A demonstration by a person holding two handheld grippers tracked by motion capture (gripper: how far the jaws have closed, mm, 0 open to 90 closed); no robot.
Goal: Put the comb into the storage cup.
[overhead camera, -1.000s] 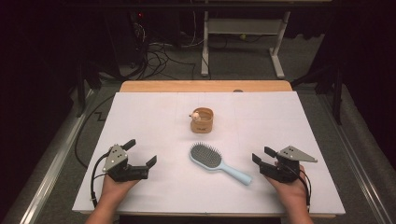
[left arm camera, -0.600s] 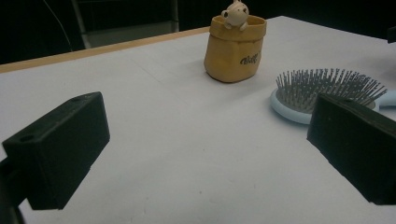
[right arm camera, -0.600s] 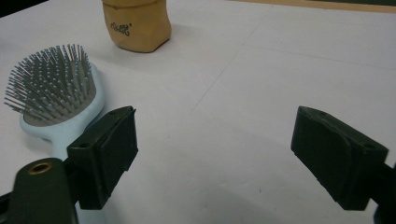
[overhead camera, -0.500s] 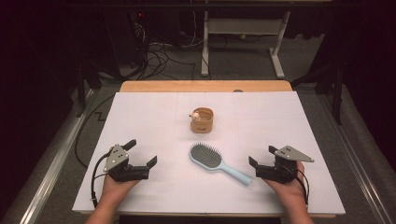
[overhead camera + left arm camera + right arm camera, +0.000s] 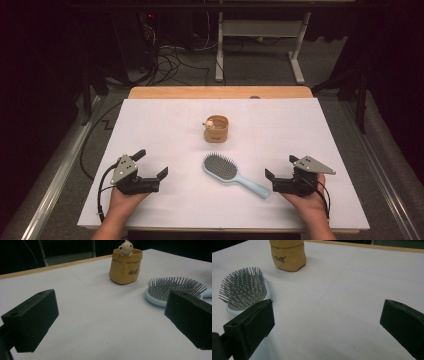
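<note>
**A:** One hairbrush [image 5: 231,175] lies near the middle of the white table [image 5: 150,120], bristles up, its pale blue handle running toward the right gripper [image 5: 279,179]. How do the tongs stand?

**B:** Both gape, holding nothing. The right gripper's jaws have just been opening and now stand wide, with bare table between them; the handle's end lies just beside its near jaw, not inside the gap. The left gripper [image 5: 151,164] rests well apart from the brush, its jaws also spread over bare table.

**A:** And beyond the brush?

**B:** Farther back stands one small tan pot [image 5: 216,128], upright, with a little figure [image 5: 210,122] peeking over its rim. It is near the brush head but not touching it.

**A:** What could go wrong from here?

**B:** My judgement: the handle is low and slim, so a jaw that comes in too high could close above it, and one that comes in from the side could push the brush away instead of straddling it. A grip at the handle's very end could also let the heavier head droop or swing. A careless sweep forward might tip the pot.

**A:** The count?

**B:** One brush, one pot, one figure, two grippers, two hands.
</note>
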